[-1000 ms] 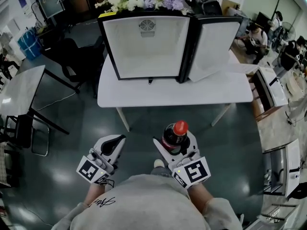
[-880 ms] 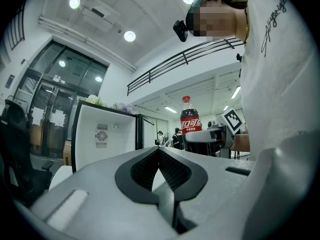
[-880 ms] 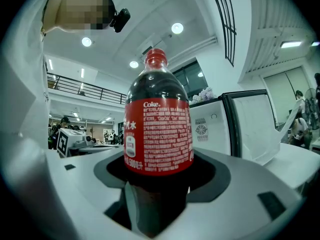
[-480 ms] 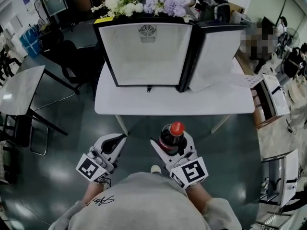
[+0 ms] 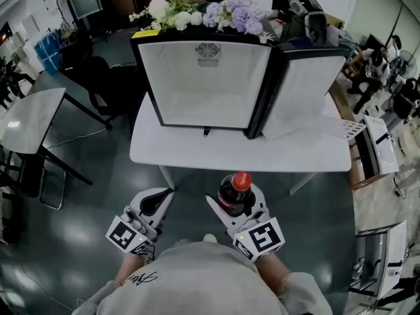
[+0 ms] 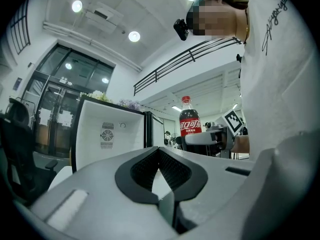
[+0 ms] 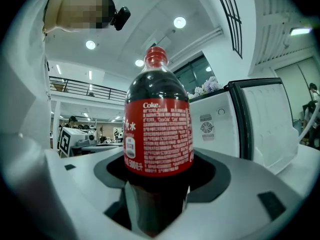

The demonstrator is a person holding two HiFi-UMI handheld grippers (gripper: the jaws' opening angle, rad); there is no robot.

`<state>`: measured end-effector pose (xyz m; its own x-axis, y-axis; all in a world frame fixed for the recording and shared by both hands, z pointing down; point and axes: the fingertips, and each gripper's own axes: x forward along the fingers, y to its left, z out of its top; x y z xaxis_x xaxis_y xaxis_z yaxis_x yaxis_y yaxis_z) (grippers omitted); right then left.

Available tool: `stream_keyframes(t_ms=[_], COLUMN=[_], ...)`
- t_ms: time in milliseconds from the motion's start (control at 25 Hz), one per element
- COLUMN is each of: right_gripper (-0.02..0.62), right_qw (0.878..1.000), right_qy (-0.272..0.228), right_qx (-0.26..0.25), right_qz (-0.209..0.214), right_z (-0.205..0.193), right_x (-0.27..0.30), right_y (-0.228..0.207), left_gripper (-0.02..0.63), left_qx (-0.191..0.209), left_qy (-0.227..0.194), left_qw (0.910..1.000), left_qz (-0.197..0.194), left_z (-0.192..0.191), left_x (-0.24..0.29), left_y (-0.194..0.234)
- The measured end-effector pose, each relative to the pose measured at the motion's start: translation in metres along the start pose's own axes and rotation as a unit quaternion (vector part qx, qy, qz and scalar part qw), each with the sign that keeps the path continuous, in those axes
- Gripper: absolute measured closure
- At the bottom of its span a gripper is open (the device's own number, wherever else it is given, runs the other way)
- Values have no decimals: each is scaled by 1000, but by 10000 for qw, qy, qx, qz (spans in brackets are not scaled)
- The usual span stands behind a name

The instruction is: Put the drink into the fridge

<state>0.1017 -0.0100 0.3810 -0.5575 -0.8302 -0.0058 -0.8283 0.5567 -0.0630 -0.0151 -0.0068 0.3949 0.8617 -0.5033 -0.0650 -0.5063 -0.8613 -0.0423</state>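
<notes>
A dark cola bottle [image 5: 235,193] with a red cap and red label [image 7: 159,134] stands upright in my right gripper [image 5: 237,205], whose jaws are shut on its lower body. It also shows across in the left gripper view as the same bottle [image 6: 189,125]. My left gripper [image 5: 155,201] hangs beside it, shut and empty; its pads meet with nothing between them. Ahead, a small black fridge [image 5: 203,77] stands on a white table [image 5: 236,151]. Its door [image 5: 302,77] is swung open to the right and its white inside is bare.
Flowers [image 5: 200,10] lie on top of the fridge. A grey side table [image 5: 29,120] and a dark chair [image 5: 98,77] stand at the left. Shelving and boxes [image 5: 377,149] line the right. Dark floor lies between me and the white table.
The view has drawn slightly nearer the table and fridge. Both grippers keep their places in the view, the bottle still held upright.
</notes>
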Motion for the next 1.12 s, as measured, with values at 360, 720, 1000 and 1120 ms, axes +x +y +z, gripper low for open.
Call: stream_keyframes(t_ms=[360,720,1000,1120], right_gripper=[291,291,291,291], right_qw=[9999,9999,9996,9994], right_qy=[-63,-129,-85,-65], right_qx=[105,77,53,115], right_qz=[-41,71,263,310], right_z=[1,3,-1,-3], right_x=[6,5,5,6], right_y=[-1,-4,-8,-8], left_gripper=[603,601,603,602], left_qx=[-14,4,-90,-141], left_qy=[57,68,57,105], left_qw=[10000,10000,9997,9994], left_qz=[60,56,210,294], left_z=[0,0,-7,-9], left_x=[-6,4,4,0], left_y=[12,8,-3,-3])
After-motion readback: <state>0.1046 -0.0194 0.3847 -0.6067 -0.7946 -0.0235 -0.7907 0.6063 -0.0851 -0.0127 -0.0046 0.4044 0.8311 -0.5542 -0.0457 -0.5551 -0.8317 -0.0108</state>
